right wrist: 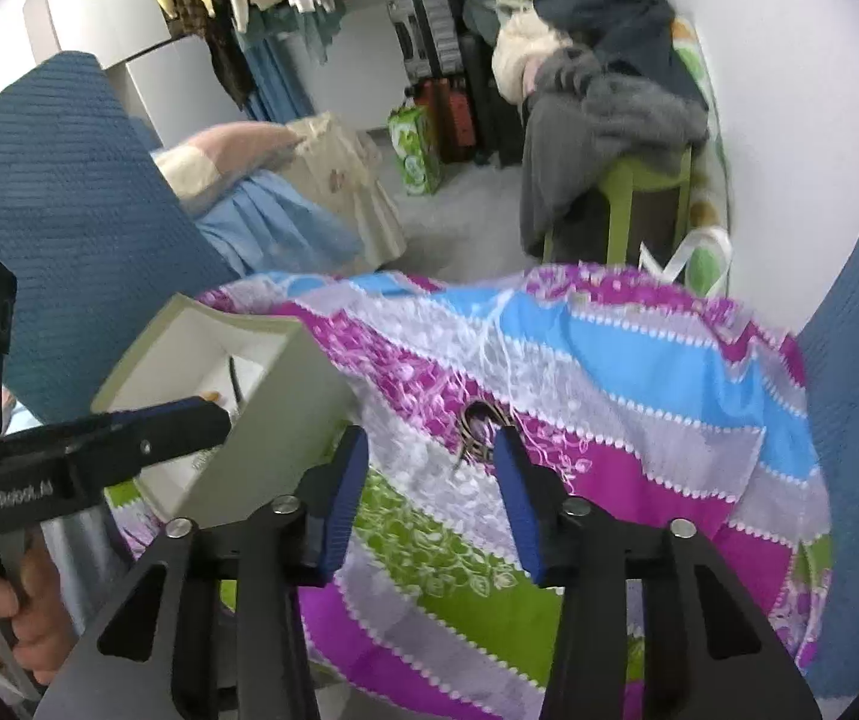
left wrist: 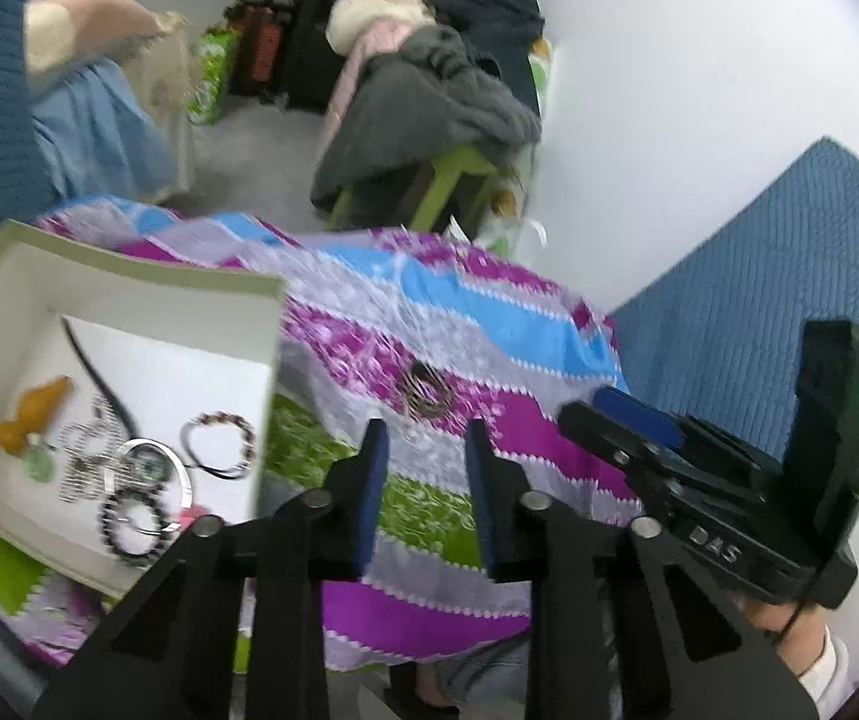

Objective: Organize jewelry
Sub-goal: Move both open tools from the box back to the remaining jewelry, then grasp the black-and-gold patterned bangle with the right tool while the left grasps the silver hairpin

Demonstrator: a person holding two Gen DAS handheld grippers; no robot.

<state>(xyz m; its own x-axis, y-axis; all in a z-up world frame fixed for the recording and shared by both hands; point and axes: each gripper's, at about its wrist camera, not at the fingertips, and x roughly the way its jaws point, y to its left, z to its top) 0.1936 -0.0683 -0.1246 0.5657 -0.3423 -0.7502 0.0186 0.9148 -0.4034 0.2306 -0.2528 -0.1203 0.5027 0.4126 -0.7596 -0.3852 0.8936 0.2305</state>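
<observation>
Both units hover over a small round worktop draped in a patterned cloth of magenta, blue, grey and green bands with white zigzag borders. Left hand-held gripper: jaws at a narrow gap, nothing between the blue pads. Right hand-held gripper: jaws somewhat wider, also empty. Task item: a brown woven bracelet, a coiled multi-strand loop, lies loose on the cloth near the worktop's centre, just ahead of both sets of fingertips. An open white cardboard box sits at the worktop's left edge and holds a round-faced watch, a dark beaded bracelet, a reddish bead bracelet on black cord and an orange pendant. Judgement: step in hand is picking up the woven bracelet. One hand-held gripper should straddle one side of the loop and close on the strands, not the cloth, which looks thin and would bunch; then lift clear of the box wall before carrying it across.
</observation>
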